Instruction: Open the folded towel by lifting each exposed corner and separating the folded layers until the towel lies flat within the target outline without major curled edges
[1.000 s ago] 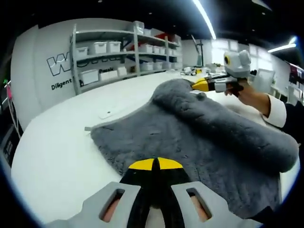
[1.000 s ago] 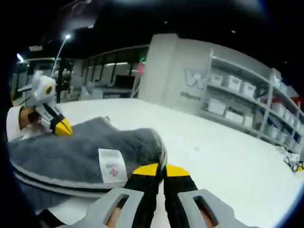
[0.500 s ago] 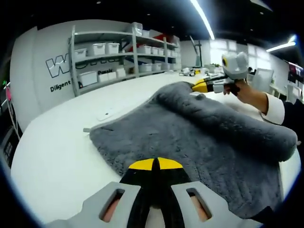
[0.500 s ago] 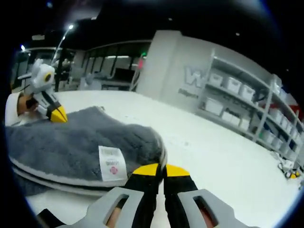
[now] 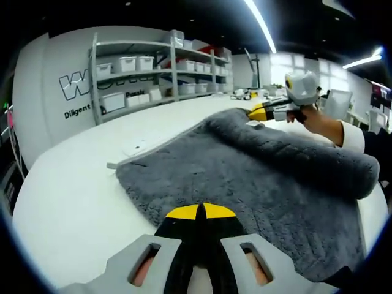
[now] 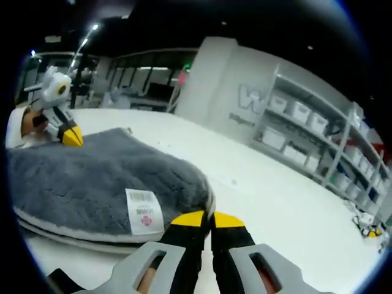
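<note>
In the left gripper view we see the grey towel [image 5: 245, 177] spread across the white tabletop [image 5: 73, 202], with one thick layer rolled over along its far and right side. Our left gripper [image 5: 200, 211] sits at the near edge of the towel, its yellow-tipped jaws pressed together on the fabric's edge. At the far corner, the right gripper [image 5: 257, 111] pinches the towel's raised fold, held by a hand [image 5: 315, 117] with a white cuff behind it.

In the right gripper view the right gripper [image 6: 204, 218] has its jaws closed tight on the towel [image 6: 92, 184] corner, just beside a white care label [image 6: 145, 211] hanging from the folded edge. Here the towel shows stacked layers, the upper one bulging over a lighter hem below. The left gripper [image 6: 72, 138] appears at the far left, its tip touching the towel's far edge, though from this side we cannot tell how its jaws stand.

Beyond the tabletop, shelves [image 5: 159, 70] with white bins [image 5: 128, 61] line the wall, which carries large lettering [image 5: 82, 82]. Strip lights [image 5: 263, 24] run along the dark ceiling.
</note>
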